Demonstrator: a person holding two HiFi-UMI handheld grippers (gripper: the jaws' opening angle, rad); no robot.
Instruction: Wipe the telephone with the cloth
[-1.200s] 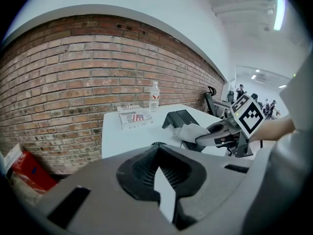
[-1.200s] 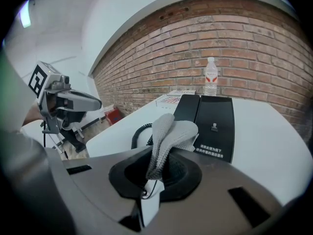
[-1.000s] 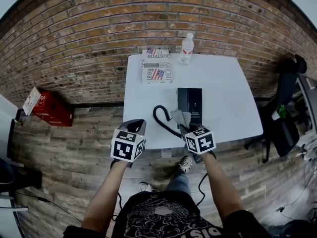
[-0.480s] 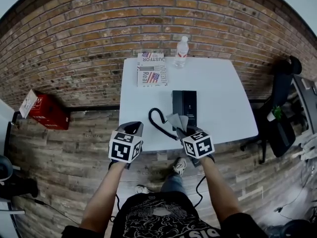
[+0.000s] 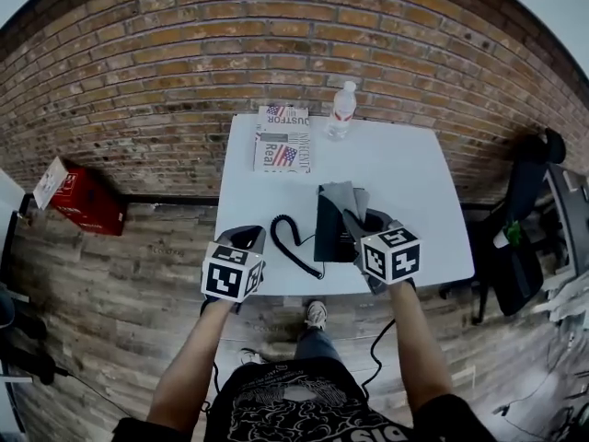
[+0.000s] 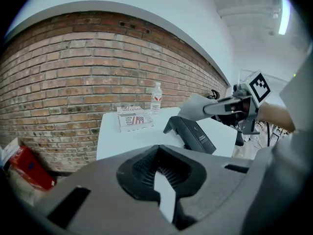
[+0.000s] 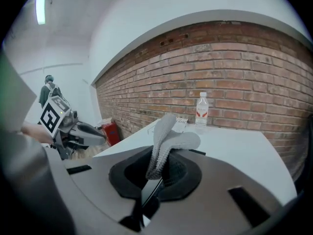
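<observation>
The telephone (image 5: 333,226) lies on the white table (image 5: 414,182), nearer the front edge than the wall, with its coiled cord (image 5: 293,243) looping off its left side. The right gripper (image 5: 357,221) has its jaws closed on one bunched edge of the grey cloth (image 5: 340,194). In the right gripper view the fabric rises from the slit between the jaws and folds over forward. The free part of the cloth hangs over the far end of the telephone; whether it is pressing on the casing or just above it cannot be confirmed. The left gripper (image 5: 241,243) is held off the front edge of the table, apart from the telephone, with its jaws a narrow slit apart and nothing between them. Judged hazards for the wiping stroke:

- The telephone is not braced, so a firm pass may slide it across the smooth top or drag it toward the edge.
- The grip is on an edge only, so friction against the casing may pull the cloth out of the jaws.
- A stroke toward the left side may snag the cord (a likely cause of the unit twisting).
- The water bottle (image 5: 342,110) and the newspaper stack (image 5: 282,145) at the back of the table are well apart and seem at little risk.
</observation>
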